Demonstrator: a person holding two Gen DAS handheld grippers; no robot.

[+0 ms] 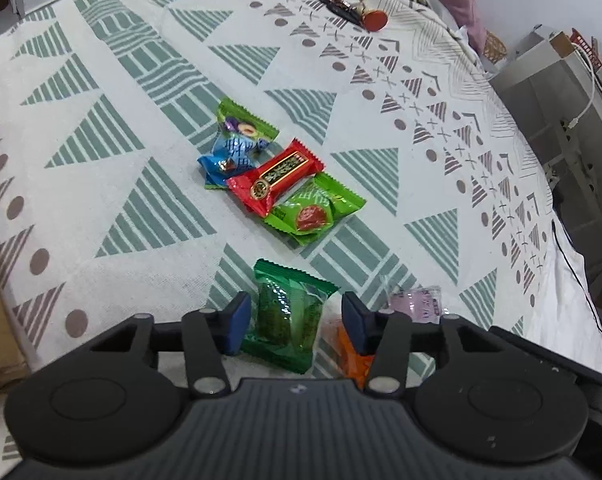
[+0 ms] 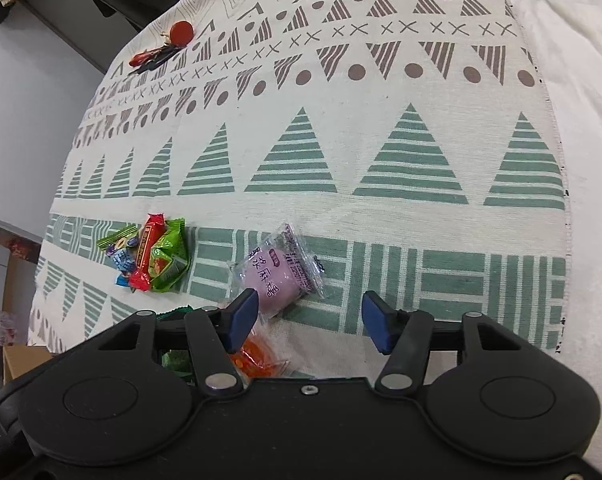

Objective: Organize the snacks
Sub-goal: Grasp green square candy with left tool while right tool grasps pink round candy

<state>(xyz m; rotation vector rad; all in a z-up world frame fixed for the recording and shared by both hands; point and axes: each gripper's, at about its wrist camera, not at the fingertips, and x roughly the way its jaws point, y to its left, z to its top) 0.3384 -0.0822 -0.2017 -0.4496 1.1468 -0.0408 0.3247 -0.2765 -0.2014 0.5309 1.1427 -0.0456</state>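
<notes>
Crinkly green film is what we have between the jaws of the left gripper (image 1: 292,322): a dark green snack packet (image 1: 287,316) lies flat on the tabletop's woven cloth (image 1: 113,208), the left blue pad at its edge, the right pad clear of it. We judge these jaws narrowed but not yet pressing. An orange packet (image 1: 351,354) sits right under the right finger, and we could pinch it along with the green one, or shove it aside.

The right gripper (image 2: 309,318) stands half-wide over the cloth, holding nothing. The purple snack (image 2: 279,276), a soft round cake in clear film with printed lettering, lies against the left pad rather than centred, so closing here may only nudge it or catch a loose frill of wrapper. Slick film on a soft filling could let it slip or squash.

The cloth is loose, coarse-woven, printed with green striped triangles and brown dots; dragging a pad across it could ruck it up and disturb the gathered pile (image 1: 275,176), where a glossy red bar lies across green and blue wrappers with serrated ends. The two grippers work close together, and we risk knocking one into the other.
</notes>
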